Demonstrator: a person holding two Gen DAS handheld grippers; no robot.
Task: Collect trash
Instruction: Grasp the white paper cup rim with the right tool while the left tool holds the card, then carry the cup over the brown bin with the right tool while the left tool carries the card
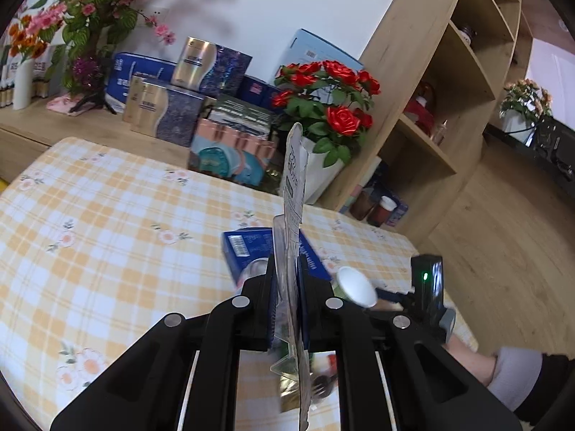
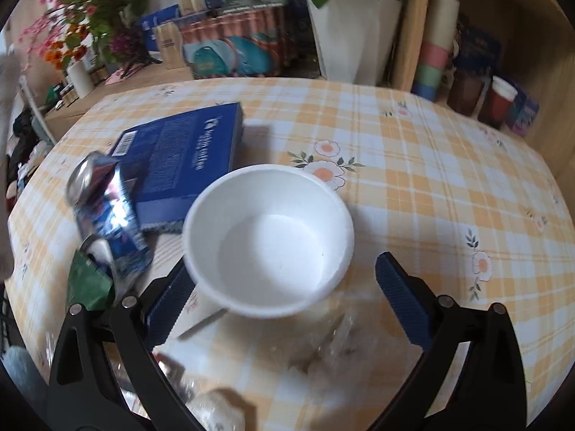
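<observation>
Foam-white round bowl sits beside the flat blue carton on the bench; light, crushable, so I'd pinch its rim. My right claw gapes around it; left claw clamps a stiff clear blister pack.

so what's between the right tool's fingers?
The white foam bowl, upright on the checked tablecloth; the right tool is open around its near rim, seen in the right wrist view.

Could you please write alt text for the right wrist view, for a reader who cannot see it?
The open right gripper points down at an empty white foam bowl on a yellow plaid tablecloth. To the bowl's left lie a crushed blue can and a flat blue box; crumpled clear plastic lies below it.
</observation>
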